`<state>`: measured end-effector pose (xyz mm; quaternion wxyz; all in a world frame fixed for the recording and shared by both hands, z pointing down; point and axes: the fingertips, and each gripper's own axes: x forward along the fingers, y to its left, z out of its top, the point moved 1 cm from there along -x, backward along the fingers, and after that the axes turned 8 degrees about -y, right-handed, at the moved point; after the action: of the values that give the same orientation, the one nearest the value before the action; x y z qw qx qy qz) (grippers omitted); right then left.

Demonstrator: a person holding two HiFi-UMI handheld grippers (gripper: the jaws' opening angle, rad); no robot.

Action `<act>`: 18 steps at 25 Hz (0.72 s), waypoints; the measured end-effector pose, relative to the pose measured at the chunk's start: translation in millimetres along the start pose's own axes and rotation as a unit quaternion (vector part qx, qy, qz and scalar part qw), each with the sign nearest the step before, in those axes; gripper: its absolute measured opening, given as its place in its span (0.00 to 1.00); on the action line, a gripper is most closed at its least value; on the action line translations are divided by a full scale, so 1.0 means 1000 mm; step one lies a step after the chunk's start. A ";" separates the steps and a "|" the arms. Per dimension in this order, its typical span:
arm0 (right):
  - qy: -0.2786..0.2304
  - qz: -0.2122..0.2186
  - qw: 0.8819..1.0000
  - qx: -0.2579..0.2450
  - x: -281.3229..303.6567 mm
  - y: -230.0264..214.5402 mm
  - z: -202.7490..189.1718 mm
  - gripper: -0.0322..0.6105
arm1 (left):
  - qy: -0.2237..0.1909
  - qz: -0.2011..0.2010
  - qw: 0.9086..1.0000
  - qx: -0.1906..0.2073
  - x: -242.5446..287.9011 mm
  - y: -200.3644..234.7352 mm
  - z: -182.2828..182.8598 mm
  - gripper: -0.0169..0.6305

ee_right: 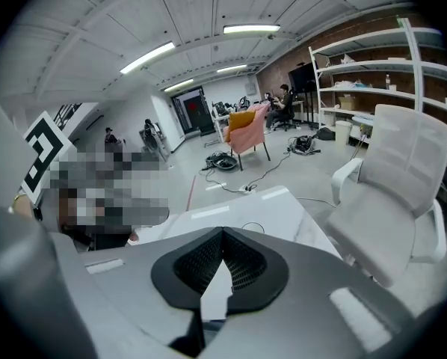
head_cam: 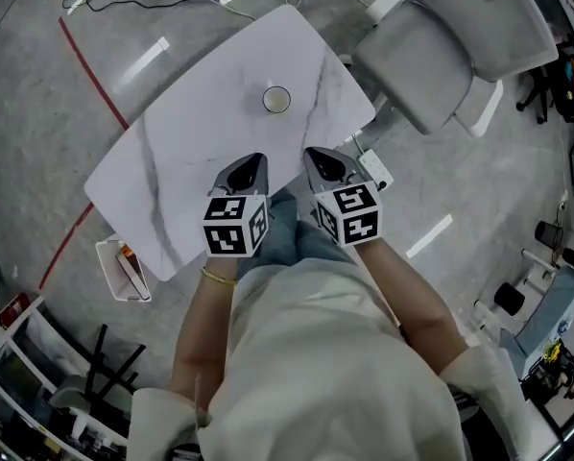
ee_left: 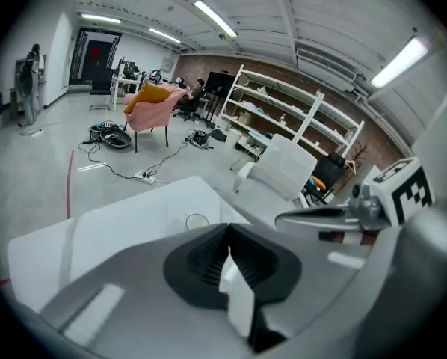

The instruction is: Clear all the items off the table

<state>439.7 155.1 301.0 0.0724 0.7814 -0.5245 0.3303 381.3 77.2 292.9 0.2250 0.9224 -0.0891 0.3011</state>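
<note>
The white marble-patterned rectangular table (head_cam: pixel 172 161) fills the middle of the head view. At its 6 o'clock edge, the left gripper (head_cam: pixel 251 166) and the right gripper (head_cam: pixel 321 161) hang side by side, each clenched on nothing. The step in hand looks like the approach to the only thing left on the top. The next move calls for one gripper to reach toward 12 o'clock, part its jaws and take it by the rim. As for containers, a white open basket (head_cam: pixel 110 275) stands on the floor at the table's 8 o'clock corner, with something orange inside. A small round white cup (head_cam: pixel 276 99) sits near the table's centre, well apart from both grippers; its contents cannot be made out.
</note>
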 end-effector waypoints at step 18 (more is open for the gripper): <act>0.055 -0.029 0.998 0.027 0.103 -0.036 -0.029 0.05 | 0.057 -0.031 0.998 0.007 0.103 0.052 -0.019 0.04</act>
<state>482.4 105.1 392.7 0.0896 0.7786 -0.4881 0.3841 438.2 36.8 386.4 0.2320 0.9078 -0.0453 0.3465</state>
